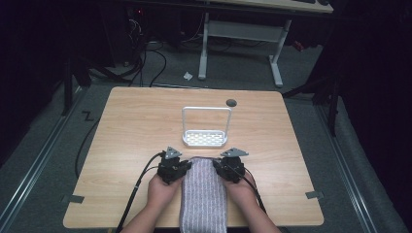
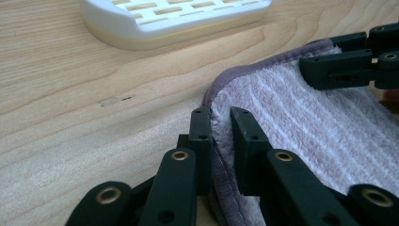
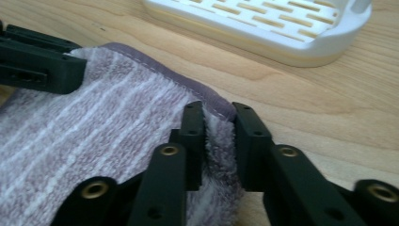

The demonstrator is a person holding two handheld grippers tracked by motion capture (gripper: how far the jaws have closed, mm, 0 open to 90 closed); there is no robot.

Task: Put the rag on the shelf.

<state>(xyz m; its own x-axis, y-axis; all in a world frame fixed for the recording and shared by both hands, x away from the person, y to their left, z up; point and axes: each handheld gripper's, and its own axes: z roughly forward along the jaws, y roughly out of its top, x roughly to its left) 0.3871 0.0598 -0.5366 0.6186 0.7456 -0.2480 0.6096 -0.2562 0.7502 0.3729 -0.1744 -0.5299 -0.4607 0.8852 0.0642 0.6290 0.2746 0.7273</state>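
Starting at the left of the wooden table (image 1: 131, 126), the left gripper (image 1: 180, 171) is sitting at the towel's left edge, near its far corner, held by the person's left hand (image 1: 161, 190). In the left gripper view its jaws are standing only narrowly apart and are pinching the hemmed border of the striped lilac towel (image 2: 301, 117), pile bunching up between the two black pads. Moving across, the towel (image 1: 204, 194) is lying flat in a long strip on the near side of the table, running from just short of the white rack (image 1: 205, 138) back over the near table edge between the person's forearms. The rack is standing just beyond the towel's far end, its wire handle upright; a small dark round spot (image 1: 231, 102) is showing on the table behind the rack. On to the right: the right gripper (image 1: 219, 170) is sitting at the towel's right edge, level with its partner, in the right hand (image 1: 241, 191). In the right gripper view its jaws are standing close together around the towel's far right corner (image 3: 207, 136); the fabric is filling the gap and seems clamped, though the soft pile is making firm contact hard to judge.
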